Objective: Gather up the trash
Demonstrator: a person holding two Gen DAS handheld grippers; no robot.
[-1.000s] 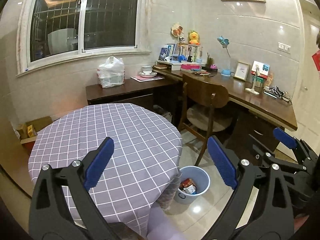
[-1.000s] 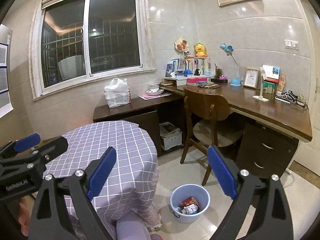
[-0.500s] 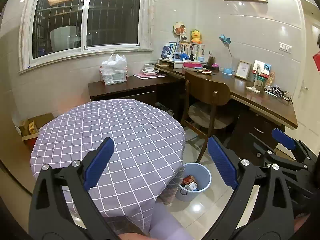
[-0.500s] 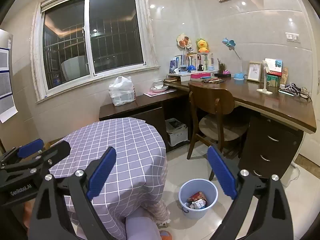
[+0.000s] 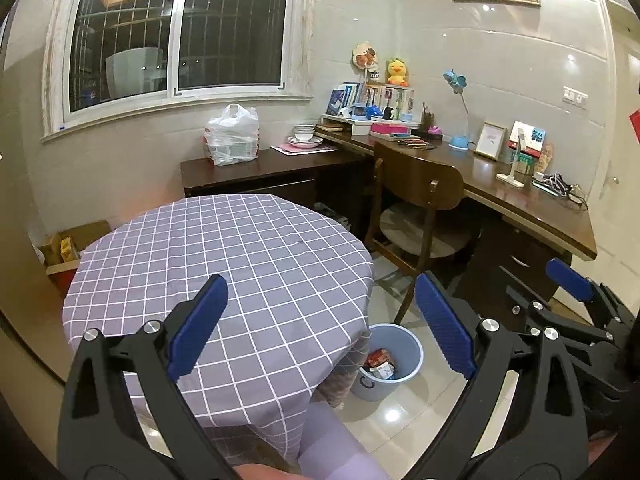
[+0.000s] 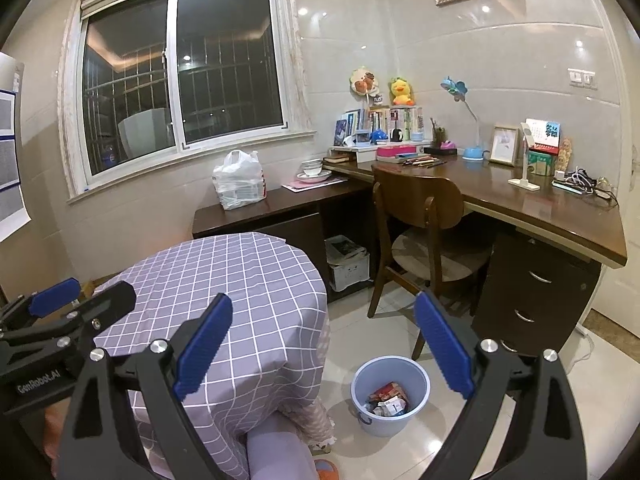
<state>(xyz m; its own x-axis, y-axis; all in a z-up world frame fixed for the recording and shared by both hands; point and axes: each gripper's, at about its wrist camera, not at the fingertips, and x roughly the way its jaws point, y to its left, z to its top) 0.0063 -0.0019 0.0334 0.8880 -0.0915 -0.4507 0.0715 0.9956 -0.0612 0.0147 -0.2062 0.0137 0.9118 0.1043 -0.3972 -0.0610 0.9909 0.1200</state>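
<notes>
Now blue bin (image 6: 390, 394) w/ wrappers (image 6: 389, 400)

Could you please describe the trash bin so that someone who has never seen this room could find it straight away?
Start at the round table with the purple checked cloth. On the tiled floor beside it, in front of the wooden chair, stands the trash bin. It is a small light-blue plastic bucket with crumpled wrappers inside, the only open round container on the floor.

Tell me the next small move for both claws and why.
Probably hold both claws still: the left claw and right claw are open and hold nothing, the checked tablecloth shows no litter, and wrappers already lie in the blue bin.
</notes>
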